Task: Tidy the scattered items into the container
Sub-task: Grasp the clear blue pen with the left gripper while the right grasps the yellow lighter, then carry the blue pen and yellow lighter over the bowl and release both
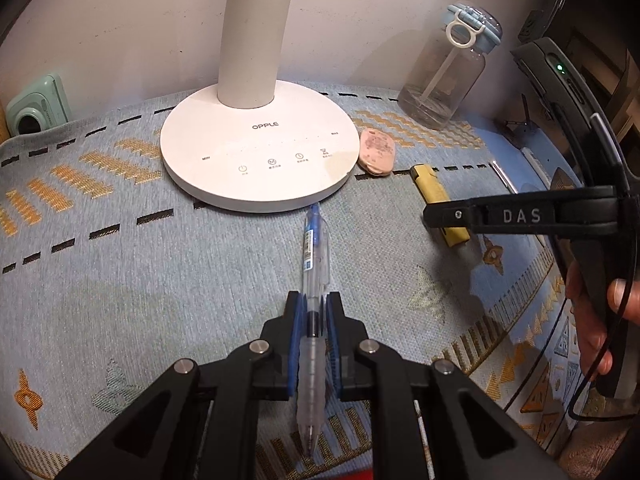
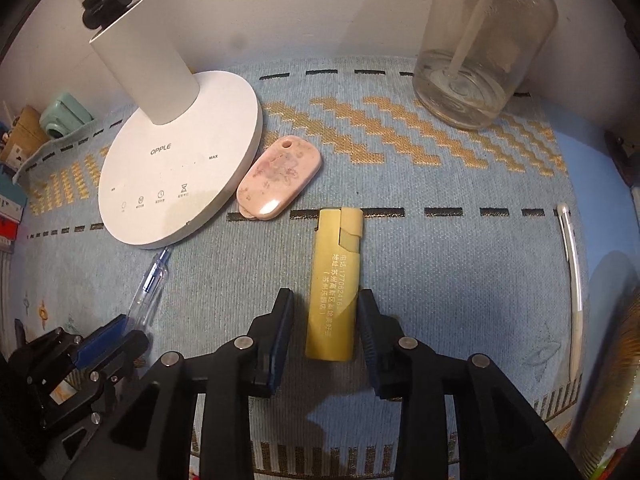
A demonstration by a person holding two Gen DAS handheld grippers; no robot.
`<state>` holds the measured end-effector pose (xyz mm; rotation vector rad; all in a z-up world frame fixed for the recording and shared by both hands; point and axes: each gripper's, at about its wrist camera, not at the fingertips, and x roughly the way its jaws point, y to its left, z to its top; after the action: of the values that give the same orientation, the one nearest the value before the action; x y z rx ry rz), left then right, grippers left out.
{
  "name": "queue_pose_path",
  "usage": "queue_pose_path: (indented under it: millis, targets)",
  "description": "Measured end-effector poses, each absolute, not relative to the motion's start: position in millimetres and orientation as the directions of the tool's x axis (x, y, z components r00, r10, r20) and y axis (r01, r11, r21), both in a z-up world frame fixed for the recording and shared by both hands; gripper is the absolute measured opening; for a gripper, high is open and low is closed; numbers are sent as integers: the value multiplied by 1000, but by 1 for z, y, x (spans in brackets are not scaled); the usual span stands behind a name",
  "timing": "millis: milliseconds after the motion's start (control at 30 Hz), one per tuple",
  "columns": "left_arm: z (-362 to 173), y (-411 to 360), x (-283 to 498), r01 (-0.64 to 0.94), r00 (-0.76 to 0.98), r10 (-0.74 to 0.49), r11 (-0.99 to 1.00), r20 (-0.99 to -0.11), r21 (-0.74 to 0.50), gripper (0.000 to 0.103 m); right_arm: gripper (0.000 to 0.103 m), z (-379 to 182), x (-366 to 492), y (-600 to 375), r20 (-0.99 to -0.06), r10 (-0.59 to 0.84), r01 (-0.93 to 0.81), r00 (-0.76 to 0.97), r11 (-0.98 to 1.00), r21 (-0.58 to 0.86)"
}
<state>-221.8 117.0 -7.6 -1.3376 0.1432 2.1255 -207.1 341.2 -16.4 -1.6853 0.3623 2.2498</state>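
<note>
A clear blue-ink pen point(image 1: 314, 264) lies on the patterned blue cloth, pointing at the lamp base. My left gripper point(image 1: 313, 308) is closed around its barrel; the pen also shows in the right wrist view point(image 2: 150, 284). A yellow lighter point(image 2: 334, 284) lies on the cloth between the fingers of my right gripper point(image 2: 325, 306), which is open with gaps on both sides. The lighter also shows in the left wrist view point(image 1: 430, 188), partly under the right gripper point(image 1: 520, 216). A pink oval case point(image 2: 278, 176) leans against the lamp base. A white pen point(image 2: 572, 280) lies at the right. No container is recognisable.
A white OPPLE desk lamp base point(image 1: 256, 160) stands at the back centre. A clear water bottle point(image 2: 480, 48) with a blue lid stands at the back right by the wall. A small mint-green device point(image 1: 36, 108) sits at the far left edge.
</note>
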Motion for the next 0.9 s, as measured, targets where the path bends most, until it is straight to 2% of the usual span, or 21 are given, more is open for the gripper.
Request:
queue_pose_path:
  millis: [67, 267, 400, 433, 467, 500, 667, 900]
  targets:
    - [-8, 120, -223, -554, -304, 438, -804, -846, -217, 9, 26, -17, -206, 338, -959, 93, -378, -267, -926, 15]
    - [-1, 122, -220, -553, -288, 451, -799, -845, -237, 8, 26, -6, -168, 359, -957, -32, -410, -287, -899, 153]
    - [14, 126, -211, -558, -300, 448, -798, -842, -226, 8, 24, 16, -139, 373, -943, -57, -421, -328, -885, 201]
    - [18, 129, -208, -559, -304, 439, -801, -846, -215, 8, 22, 23, -131, 375, -938, -59, -423, -341, -881, 209]
    - [22, 131, -206, -559, -307, 431, -803, -848, -206, 8, 14, 30, -123, 377, -934, -61, -425, -353, -878, 218]
    - [27, 134, -202, -561, -310, 429, -803, -849, -201, 8, 12, 37, -115, 377, -929, -63, -427, -364, -875, 227]
    - [54, 150, -182, -588, -335, 430, -791, -839, -170, 8, 12, 64, -99, 370, -912, -43, -439, -408, -867, 237]
    - [76, 174, -154, -619, -346, 444, -770, -826, -154, 8, 12, 61, -60, 378, -896, -66, -487, -439, -821, 299]
